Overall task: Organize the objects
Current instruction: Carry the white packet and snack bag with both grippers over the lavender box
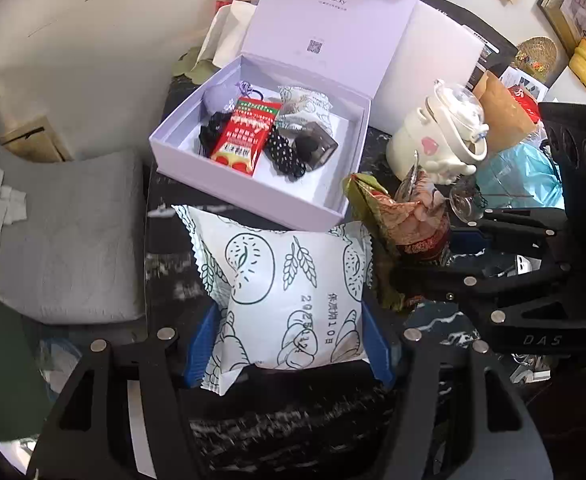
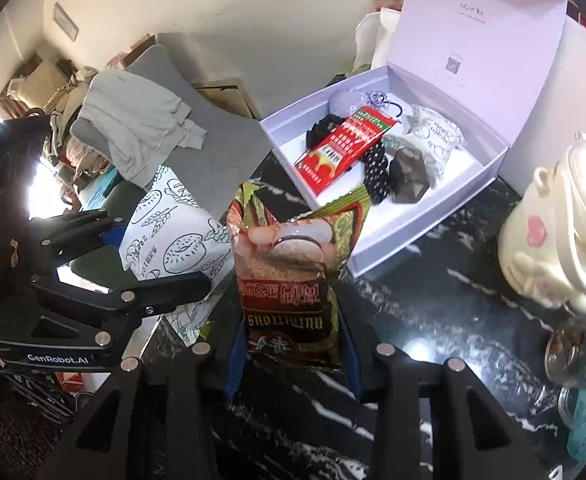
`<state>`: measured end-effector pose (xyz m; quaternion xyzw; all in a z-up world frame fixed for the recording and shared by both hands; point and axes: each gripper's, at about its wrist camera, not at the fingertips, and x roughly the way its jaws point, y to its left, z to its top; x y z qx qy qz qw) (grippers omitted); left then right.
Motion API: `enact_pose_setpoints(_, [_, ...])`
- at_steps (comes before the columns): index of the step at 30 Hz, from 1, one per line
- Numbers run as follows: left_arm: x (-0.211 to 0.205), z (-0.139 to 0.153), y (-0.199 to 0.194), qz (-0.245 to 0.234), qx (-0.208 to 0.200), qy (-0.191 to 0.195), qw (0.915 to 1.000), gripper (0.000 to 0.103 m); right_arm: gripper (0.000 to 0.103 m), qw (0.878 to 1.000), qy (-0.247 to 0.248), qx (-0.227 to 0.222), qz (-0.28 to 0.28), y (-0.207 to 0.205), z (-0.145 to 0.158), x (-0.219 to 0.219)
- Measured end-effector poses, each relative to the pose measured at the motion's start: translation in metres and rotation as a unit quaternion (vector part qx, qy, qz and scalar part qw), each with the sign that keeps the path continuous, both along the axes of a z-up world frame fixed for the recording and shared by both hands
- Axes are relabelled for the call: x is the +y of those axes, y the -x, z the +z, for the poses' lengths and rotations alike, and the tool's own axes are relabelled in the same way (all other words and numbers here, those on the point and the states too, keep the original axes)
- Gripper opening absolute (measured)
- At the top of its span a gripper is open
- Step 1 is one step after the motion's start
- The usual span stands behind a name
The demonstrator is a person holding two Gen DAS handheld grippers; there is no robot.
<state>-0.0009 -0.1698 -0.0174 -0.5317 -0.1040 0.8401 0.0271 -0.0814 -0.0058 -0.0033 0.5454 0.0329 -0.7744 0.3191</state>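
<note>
Two grippers each carry a snack packet above the dark marbled desk (image 2: 433,280). Nearest in the left wrist view, at the bottom centre of the frame, the left gripper (image 1: 289,344) is closed partway on a puffy white packet (image 1: 289,280) printed with bread and wheat drawings; its blue pads press the packet's two sides. Nearest in the right wrist view, also bottom centre, the right gripper (image 2: 289,344) is clamped, at a narrower gap, on a red and green snack packet (image 2: 289,280) that stands upright between its fingers. In that view the white packet shows at centre left, just beside the red and green one.

Just beyond both packets, toward the upper middle of each frame, an open lilac box (image 1: 181,148) sits on the desk with its lid raised behind it. Inside lie a red snack bar (image 1: 245,136), a black dotted hair tie (image 1: 283,150), a dark faceted hair clip (image 1: 317,146), another white printed packet (image 1: 305,104) and a small lilac pouch (image 1: 219,98) at the far corner.

To the right of the box stands a cream teapot (image 1: 433,148) with a pink heart. At the left of the left wrist view lies a grey cushion (image 1: 69,236).
</note>
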Motion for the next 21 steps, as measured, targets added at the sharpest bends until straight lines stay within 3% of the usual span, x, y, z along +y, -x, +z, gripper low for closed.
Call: enact_pose_setpoints(21, [-0.03, -0.032, 0.117, -0.066, -0.004, 0.013, 0.9977, 0.062, 0.04, 0.998, -0.008, -0.007, -0.056, 0.088, -0.015, -0.004])
